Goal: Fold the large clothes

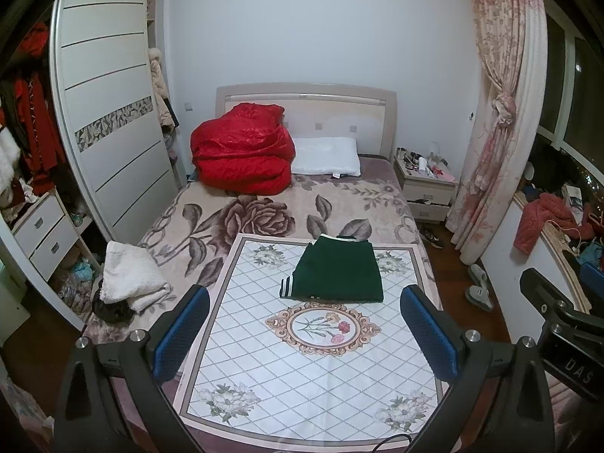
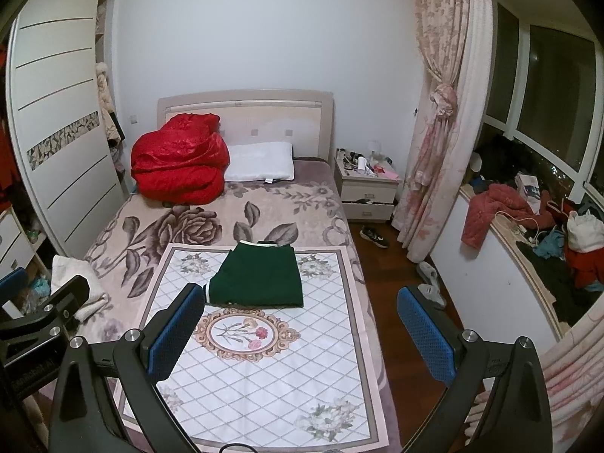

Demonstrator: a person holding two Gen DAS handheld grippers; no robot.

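A dark green garment (image 1: 336,270) with white-striped trim lies folded into a neat rectangle on the far part of a white floral mat (image 1: 287,370) on the bed. It also shows in the right wrist view (image 2: 260,277), on the same mat (image 2: 271,377). My left gripper (image 1: 305,324) is open and empty, held above the near half of the mat, short of the garment. My right gripper (image 2: 302,324) is open and empty, above the mat's right edge. Each gripper's body shows at the edge of the other's view.
A red quilt (image 1: 241,151) and a white pillow (image 1: 326,156) lie at the headboard. A folded white fluffy garment (image 1: 128,275) lies at the bed's left edge. A wardrobe (image 1: 109,113) stands left, a nightstand (image 2: 368,185) and slippers (image 2: 430,283) right.
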